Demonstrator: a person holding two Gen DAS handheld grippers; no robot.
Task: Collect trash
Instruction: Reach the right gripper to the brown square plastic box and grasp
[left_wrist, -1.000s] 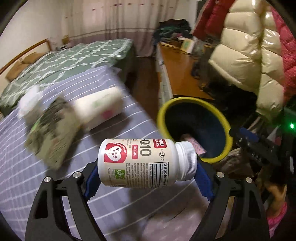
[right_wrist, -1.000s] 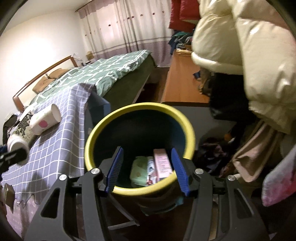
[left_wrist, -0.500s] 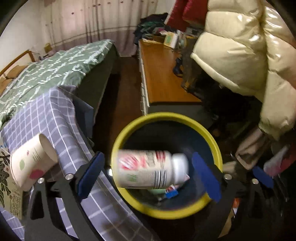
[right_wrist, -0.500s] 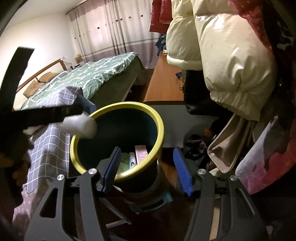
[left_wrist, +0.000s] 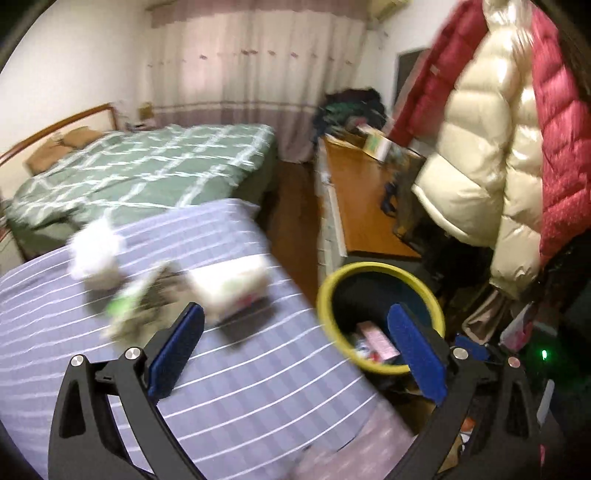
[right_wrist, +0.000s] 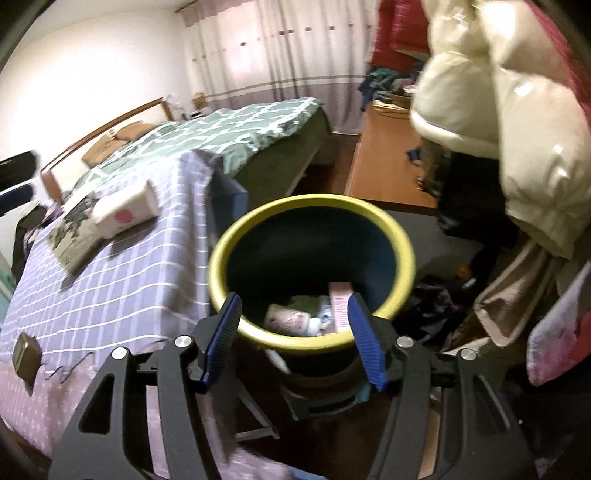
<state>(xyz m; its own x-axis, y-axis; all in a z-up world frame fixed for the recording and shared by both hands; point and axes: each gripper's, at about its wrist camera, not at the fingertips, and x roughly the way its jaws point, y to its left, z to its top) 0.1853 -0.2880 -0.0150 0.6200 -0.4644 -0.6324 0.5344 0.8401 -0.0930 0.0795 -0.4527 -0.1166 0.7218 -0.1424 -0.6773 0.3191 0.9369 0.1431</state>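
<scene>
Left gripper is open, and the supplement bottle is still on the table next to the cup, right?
Not quite. The left gripper is open, but the bottle lies inside the yellow-rimmed bin, as the right wrist view shows. On the table by the cup are only a blurred packet and something white.

My left gripper (left_wrist: 295, 350) has glossy black plastic linkage arms with cut-out slots, silver round screws at the joints, and flat blue pads (left_wrist: 176, 352). My right gripper (right_wrist: 293, 341) matches it: black frame, silver screws, ribbed blue pads (right_wrist: 365, 341).
</scene>
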